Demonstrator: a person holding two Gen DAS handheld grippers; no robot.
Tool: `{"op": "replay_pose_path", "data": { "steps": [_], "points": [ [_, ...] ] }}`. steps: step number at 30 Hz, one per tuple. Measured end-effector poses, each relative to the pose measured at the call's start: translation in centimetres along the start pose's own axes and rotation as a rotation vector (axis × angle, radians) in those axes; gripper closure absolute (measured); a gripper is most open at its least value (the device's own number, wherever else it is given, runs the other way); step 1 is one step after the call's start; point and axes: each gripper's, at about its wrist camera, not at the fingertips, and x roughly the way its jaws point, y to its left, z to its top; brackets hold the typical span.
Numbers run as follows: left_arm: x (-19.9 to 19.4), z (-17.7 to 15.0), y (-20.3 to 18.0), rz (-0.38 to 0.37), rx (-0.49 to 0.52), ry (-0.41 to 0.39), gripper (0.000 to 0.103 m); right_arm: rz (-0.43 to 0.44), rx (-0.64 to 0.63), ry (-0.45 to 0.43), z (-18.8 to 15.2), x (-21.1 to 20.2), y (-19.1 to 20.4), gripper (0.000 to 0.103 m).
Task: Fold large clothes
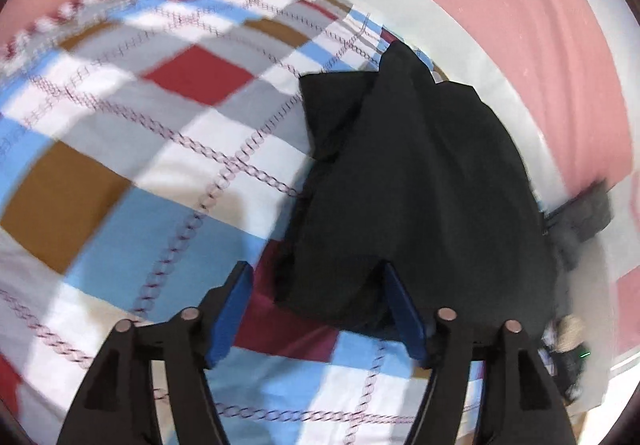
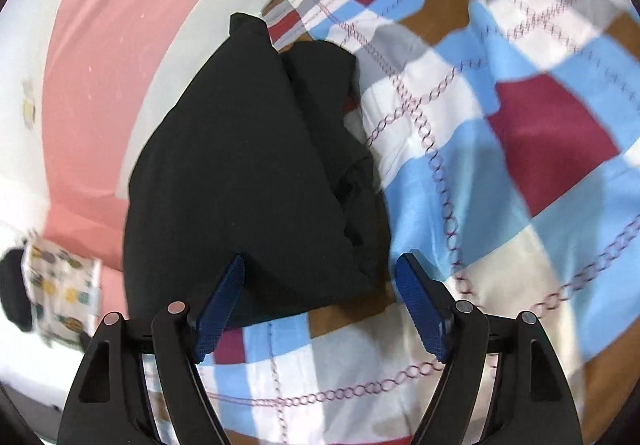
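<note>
I see the black garment [image 1: 416, 181] bunched on the checked bedspread [image 1: 168, 149], long axis running away from me, its near edge between both grippers' wide, empty jaws—left gripper [image 1: 316, 285], right gripper [image 2: 320, 277]—neither clearly nearer.

we see open checkered bedspread [image 1: 168, 165] stretching wide to one side of the black garment [image 1: 412, 185], flat and free for passage. the garment's bunched heap [image 2: 248, 165] blocks the way straight ahead, and the pink wall [image 2: 100, 65] closes its other side.
</note>
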Motion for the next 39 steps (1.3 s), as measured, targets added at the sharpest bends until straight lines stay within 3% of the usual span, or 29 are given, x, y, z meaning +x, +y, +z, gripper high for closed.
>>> {"op": "replay_pose_path", "data": {
  "steps": [7, 13, 15, 18, 19, 20, 23, 30, 39],
  "points": [
    [3.3, 0.8, 0.1, -0.111, -0.112, 0.021, 0.014, 0.103, 0.095, 0.002, 1.6, 2.4, -0.6, 0.018],
    [5.0, 1.1, -2.3, -0.057, -0.047, -0.008, 0.013, 0.128, 0.086, 0.015, 2.6, 4.0, 0.4, 0.018],
    [5.3, 1.4, -2.5, -0.043, -0.039, -0.006, 0.017, 0.125, 0.098, 0.007, 2.2, 3.8, 0.5, 0.024],
    [4.9, 1.7, -3.7, -0.005, 0.020, 0.005, 0.039, 0.091, 0.067, -0.009, 2.0, 3.2, 1.6, 0.047],
    [4.5, 1.8, -4.4, 0.018, 0.052, 0.007, 0.050, 0.080, 0.054, -0.017, 2.0, 2.7, 2.2, 0.055],
    [4.2, 1.9, -5.2, 0.045, 0.085, 0.007, 0.058, 0.070, 0.045, -0.020, 2.0, 2.2, 2.7, 0.057],
    [2.9, 2.1, -6.8, 0.093, 0.143, 0.009, 0.068, 0.040, 0.020, -0.020, 2.1, 1.4, 4.0, 0.064],
    [-3.1, -0.2, -6.6, 0.052, 0.179, 0.008, 0.070, 0.050, -0.018, -0.017, -0.5, -3.6, 5.5, 0.066],
    [-11.2, -11.2, -2.5, 0.014, 0.161, 0.072, 0.070, 0.025, 0.001, 0.045, -11.3, -12.1, 2.0, 0.065]
  ]
}}
